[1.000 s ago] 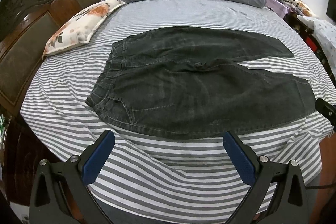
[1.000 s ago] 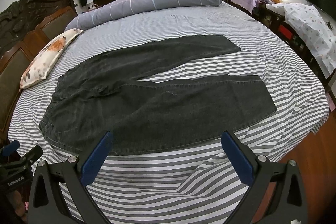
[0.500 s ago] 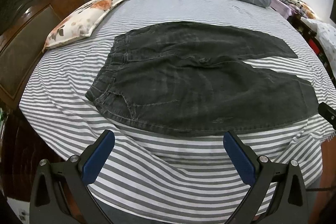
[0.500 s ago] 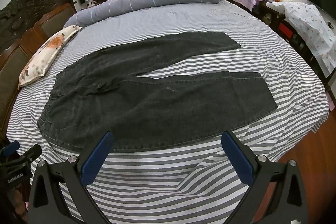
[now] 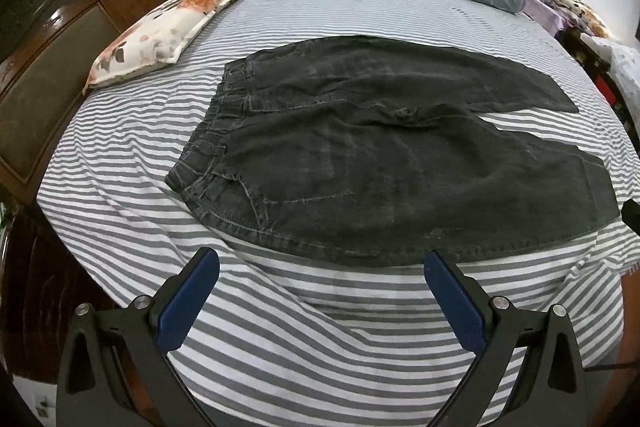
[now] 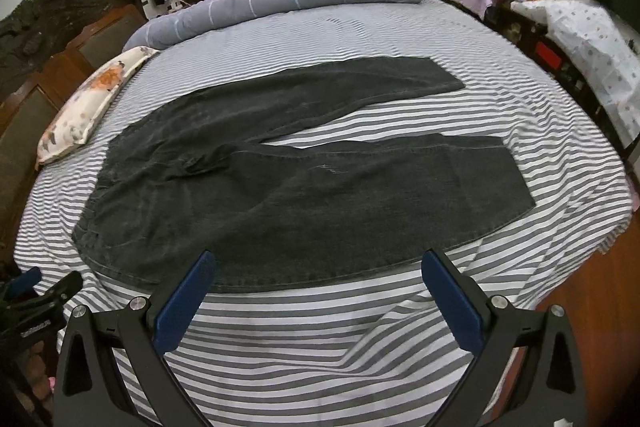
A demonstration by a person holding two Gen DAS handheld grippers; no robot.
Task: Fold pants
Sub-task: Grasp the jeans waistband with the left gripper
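Both claws gape, empty: the left gripper [image 5: 322, 277] and right gripper [image 6: 318, 277] have edged closer to the dark grey denim pants [image 5: 384, 155], now nearer their tips, so a first grasp looks imminent. The pants lie flat at twelve o'clock, legs splayed apart, unfolded, on the grey-and-white striped bedsheet [image 5: 320, 339]. A floral cushion [image 5: 160, 31] lies at ten o'clock by the carved wooden headboard [image 5: 60, 23].

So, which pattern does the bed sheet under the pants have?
Grey and white stripes on the bed sheet; clearest in the left wrist view.
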